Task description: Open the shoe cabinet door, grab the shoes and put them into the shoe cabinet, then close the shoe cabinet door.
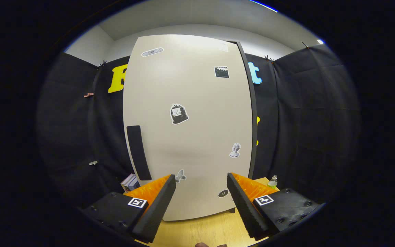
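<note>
Straight ahead in the gripper view, the shoe cabinet door (189,127) stands shut and fills the space beyond your gripper (201,202). You hold the fingers spread wide with nothing between them; through the gap you see only the door's lower panel and a strip of the wooden table (201,230) the cabinet stands on.

What matters is the dark handle strip (138,152). It runs upright, slightly leaning, along the door's left edge, and it lies up and to the left of your left finger (156,206), well off the line your fingers point along. The thin dark edge down the door's right side (250,113) is, I judge, the hinge side, so the door would swing from the left.

No shoes can be made out from here. A shut door fits either shoes yet to go in or shoes already stowed behind it; you cannot tell which.

A small stack of books (130,182) sits low beside the handle side, and a bottle (272,181) stands beyond the right finger.
</note>
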`<state>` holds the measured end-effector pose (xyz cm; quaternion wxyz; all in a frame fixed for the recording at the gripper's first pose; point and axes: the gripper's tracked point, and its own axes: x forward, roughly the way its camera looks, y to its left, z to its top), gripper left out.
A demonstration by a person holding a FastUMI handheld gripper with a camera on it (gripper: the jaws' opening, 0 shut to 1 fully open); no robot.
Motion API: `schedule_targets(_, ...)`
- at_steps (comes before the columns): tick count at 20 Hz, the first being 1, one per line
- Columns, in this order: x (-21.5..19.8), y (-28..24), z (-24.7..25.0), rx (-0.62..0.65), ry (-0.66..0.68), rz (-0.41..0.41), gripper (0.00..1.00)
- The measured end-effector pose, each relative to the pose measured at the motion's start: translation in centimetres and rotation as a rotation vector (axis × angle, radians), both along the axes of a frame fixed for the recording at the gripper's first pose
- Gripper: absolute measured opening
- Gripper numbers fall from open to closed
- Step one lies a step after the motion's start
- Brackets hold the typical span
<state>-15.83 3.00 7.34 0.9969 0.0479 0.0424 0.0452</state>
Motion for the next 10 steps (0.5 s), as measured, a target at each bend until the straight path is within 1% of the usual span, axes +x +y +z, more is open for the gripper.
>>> schedule_targets(10, -0.11, -0.7, 0.43, -0.008, -0.014, -0.019, 0.98)
